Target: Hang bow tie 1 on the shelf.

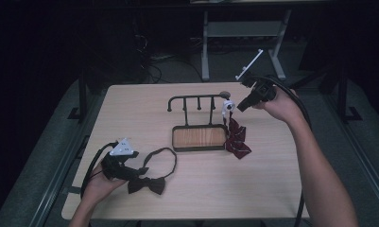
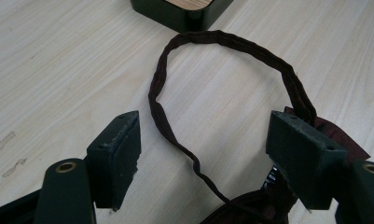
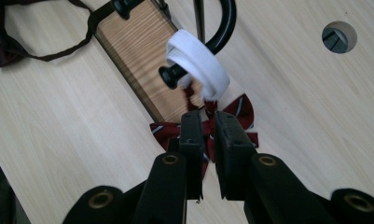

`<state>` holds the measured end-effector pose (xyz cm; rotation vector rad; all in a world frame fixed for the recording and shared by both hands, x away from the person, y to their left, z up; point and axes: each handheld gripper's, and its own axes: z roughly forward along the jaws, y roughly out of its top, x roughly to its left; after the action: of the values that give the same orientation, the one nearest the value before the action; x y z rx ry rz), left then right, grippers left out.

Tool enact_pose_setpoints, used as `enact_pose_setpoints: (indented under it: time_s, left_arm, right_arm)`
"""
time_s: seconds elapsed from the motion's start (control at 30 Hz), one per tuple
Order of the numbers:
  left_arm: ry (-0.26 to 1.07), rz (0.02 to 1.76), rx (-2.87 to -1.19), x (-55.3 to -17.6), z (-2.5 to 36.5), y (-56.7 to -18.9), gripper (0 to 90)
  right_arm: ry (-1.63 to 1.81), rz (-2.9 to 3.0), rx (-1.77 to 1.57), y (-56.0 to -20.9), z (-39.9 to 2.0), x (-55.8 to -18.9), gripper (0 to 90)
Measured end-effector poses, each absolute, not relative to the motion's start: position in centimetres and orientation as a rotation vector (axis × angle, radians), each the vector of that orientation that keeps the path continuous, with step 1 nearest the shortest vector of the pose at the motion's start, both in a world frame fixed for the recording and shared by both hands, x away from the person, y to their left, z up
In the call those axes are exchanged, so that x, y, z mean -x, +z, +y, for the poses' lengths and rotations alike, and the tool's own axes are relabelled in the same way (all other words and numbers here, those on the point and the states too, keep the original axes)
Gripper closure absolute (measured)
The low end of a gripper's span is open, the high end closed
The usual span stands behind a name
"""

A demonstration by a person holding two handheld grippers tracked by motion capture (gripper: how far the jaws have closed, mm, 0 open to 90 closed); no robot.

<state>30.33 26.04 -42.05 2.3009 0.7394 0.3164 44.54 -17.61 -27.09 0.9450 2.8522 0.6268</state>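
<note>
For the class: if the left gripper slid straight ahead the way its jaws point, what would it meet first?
Probably the dark bow tie's strap loop, which lies on the table between the left gripper's open jaws; beyond it stands the rack's tray. Depth is uncertain.

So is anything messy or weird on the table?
A bit. One bow tie lies flat on the table with its strap looped out loosely, off the rack. The striped bow tie hangs by its white band from the rack's end hook, drooping over the tray edge.
</note>
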Motion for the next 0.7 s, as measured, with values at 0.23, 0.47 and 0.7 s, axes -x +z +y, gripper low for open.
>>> enact_pose_setpoints:
  time_s: [0.23, 0.47, 0.7]
  left_arm:
    - [0.319, 0.750, -2.307, -30.4, 26.2, -42.0, 27.3]
    - [0.297, 0.763, -2.319, -30.7, 26.1, -42.1, 27.9]
    - [0.300, 0.764, -2.321, -30.8, 26.2, -41.8, 30.3]
  right_arm:
    - [0.666, 2.876, -0.903, -27.7, -18.0, -43.6, 77.9]
    - [0.705, 2.901, -0.888, -28.8, -18.8, -42.7, 74.8]
    - [0.714, 2.939, -0.855, -30.3, -18.8, -41.4, 70.7]
